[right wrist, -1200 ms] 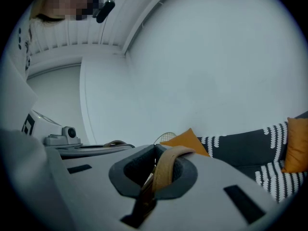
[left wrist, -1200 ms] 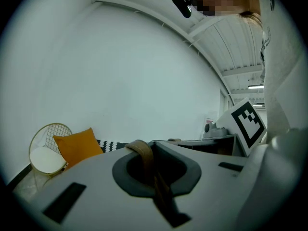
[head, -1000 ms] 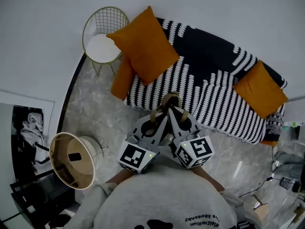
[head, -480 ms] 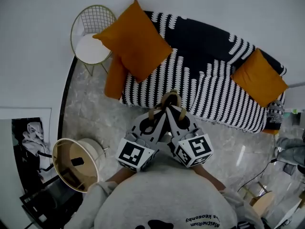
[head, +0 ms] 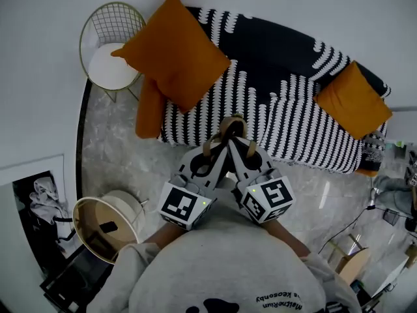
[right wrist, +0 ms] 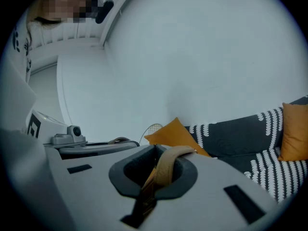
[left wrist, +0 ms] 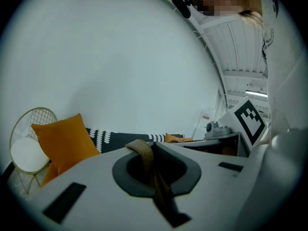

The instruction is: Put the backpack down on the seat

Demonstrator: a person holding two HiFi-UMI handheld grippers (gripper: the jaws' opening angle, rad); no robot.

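Left gripper view: left gripper (left wrist: 156, 186) is clamped on a tan strap (left wrist: 143, 154), right gripper (right wrist: 151, 182) on a second tan strap (right wrist: 169, 166), the two side by side and equally near; the backpack body is unseen, presumably below, and the sofa seat (head: 300, 129) lies just beyond, long axis left-right.

The sofa (head: 280, 96) is black with rows of white toothed stripes. Its cushions are plain orange: the large cushion (head: 172, 51) at far left, the small cushion (head: 148, 109) at the sofa's left end, and the right cushion (head: 352, 100). The wire chair (head: 98, 25) is gold with a white seat pad. The floor (head: 124, 162) is grey marble. The backpack straps (head: 229, 128) are tan. The left gripper (head: 223, 147) and right gripper (head: 234, 147) are pale grey, their cubes marked in black-and-white squares. The near sweatshirt (head: 221, 266) is grey with black lettering.
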